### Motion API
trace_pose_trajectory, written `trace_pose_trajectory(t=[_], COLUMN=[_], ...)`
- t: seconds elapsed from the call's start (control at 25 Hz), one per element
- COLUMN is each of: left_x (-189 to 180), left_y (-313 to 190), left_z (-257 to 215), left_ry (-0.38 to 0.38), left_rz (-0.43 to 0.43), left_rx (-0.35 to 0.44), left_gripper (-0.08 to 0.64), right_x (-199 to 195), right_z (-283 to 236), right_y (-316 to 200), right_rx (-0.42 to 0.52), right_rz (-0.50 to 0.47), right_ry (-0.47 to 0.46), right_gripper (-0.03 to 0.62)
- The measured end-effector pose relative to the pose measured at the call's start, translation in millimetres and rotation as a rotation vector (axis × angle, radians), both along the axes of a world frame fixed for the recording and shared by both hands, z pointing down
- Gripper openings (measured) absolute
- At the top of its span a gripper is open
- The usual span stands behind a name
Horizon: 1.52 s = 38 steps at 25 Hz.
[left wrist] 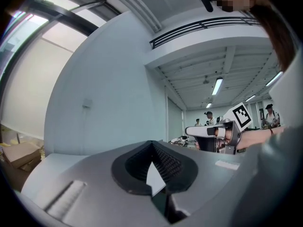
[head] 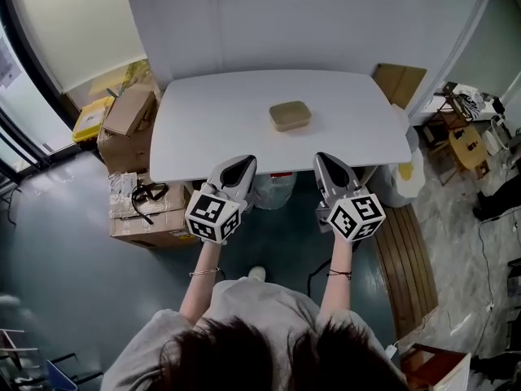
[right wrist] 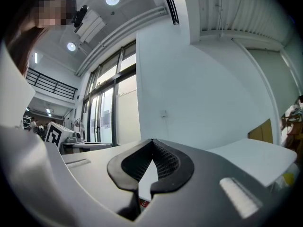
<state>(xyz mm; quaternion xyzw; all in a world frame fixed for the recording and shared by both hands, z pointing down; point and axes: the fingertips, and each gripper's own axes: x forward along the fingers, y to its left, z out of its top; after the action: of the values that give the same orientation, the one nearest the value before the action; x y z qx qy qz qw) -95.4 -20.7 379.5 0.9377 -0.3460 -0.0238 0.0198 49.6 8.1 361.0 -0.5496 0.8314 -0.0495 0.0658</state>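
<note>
Table (head: 203,129) holds box (head: 290,115) (left gripper (head: 242,163), right gripper (head: 322,160) closed).

office-like workroom: white table (head: 203,129), cardboard boxes (head: 129,120)

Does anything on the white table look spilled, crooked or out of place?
Nothing stands out. The tan box sits flat on the table, no spill around it. The left tool and right tool are shut, empty, at the near edge.

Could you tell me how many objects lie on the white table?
1: a tan container near the middle of the table. Almost the whole tabletop shows in the head view, so none seems hidden.
</note>
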Motion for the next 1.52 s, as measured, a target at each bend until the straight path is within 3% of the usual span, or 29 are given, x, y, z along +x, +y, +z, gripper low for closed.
trace_pose_trajectory(t=[0.56, 1.52], left_x=[12.3, 98.5], left_y=[-59.5, -175.8], left_z=[16.0, 17.6], left_ry=[-0.023, 0.009], left_rz=[0.023, -0.117], left_rx=[-0.023, -0.066], left_gripper=[-0.011, -0.009], right_x=[9.6, 91.7], right_z=[17.0, 19.1], right_y=[-61.5, -197.8], right_rx=[-0.028, -0.088], right_rz=[0.012, -0.162], right_ry=[-0.05, 0.013], right_gripper=[0.012, 0.012])
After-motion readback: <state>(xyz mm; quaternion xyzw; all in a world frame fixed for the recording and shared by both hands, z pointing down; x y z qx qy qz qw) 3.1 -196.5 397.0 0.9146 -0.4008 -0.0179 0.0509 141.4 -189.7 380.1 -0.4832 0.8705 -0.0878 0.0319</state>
